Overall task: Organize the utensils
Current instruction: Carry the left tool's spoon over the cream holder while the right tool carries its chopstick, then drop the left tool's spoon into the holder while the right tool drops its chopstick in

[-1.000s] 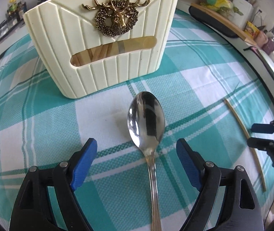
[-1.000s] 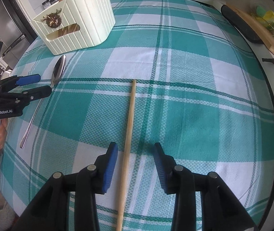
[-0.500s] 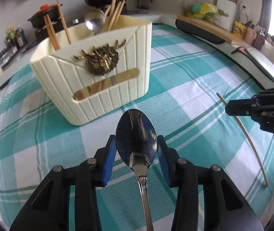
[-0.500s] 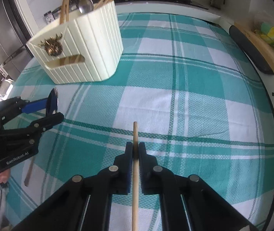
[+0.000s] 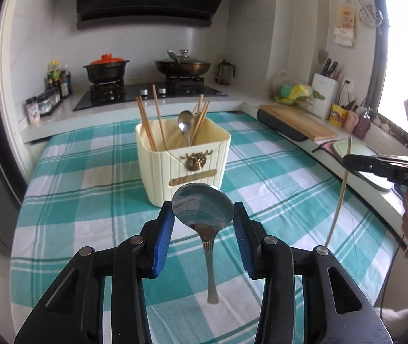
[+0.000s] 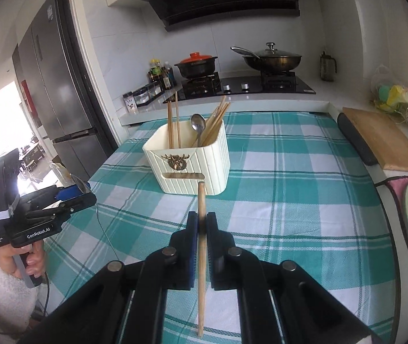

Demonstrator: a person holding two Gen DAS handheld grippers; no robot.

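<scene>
My left gripper [image 5: 203, 210] is shut on a metal spoon [image 5: 204, 209], gripped at the bowl and held in the air above the checked cloth, handle hanging down. My right gripper [image 6: 201, 220] is shut on a wooden chopstick [image 6: 201, 258] and holds it upright above the table. The cream utensil holder [image 5: 182, 159] with a brass deer badge stands ahead of both grippers; it holds several chopsticks and one spoon. It also shows in the right wrist view [image 6: 192, 162]. The right gripper with its chopstick [image 5: 340, 189] shows at the right of the left wrist view.
The table wears a teal and white checked cloth [image 6: 290, 200]. A wooden cutting board [image 6: 381, 139] and a black roll lie along the right edge. A stove with two pots [image 6: 241, 63] stands behind. A fridge [image 6: 52, 91] is at the left.
Both grippers have lifted their utensils off the cloth and tilted up, so the views now show the kitchen. The holder is now farther ahead.
</scene>
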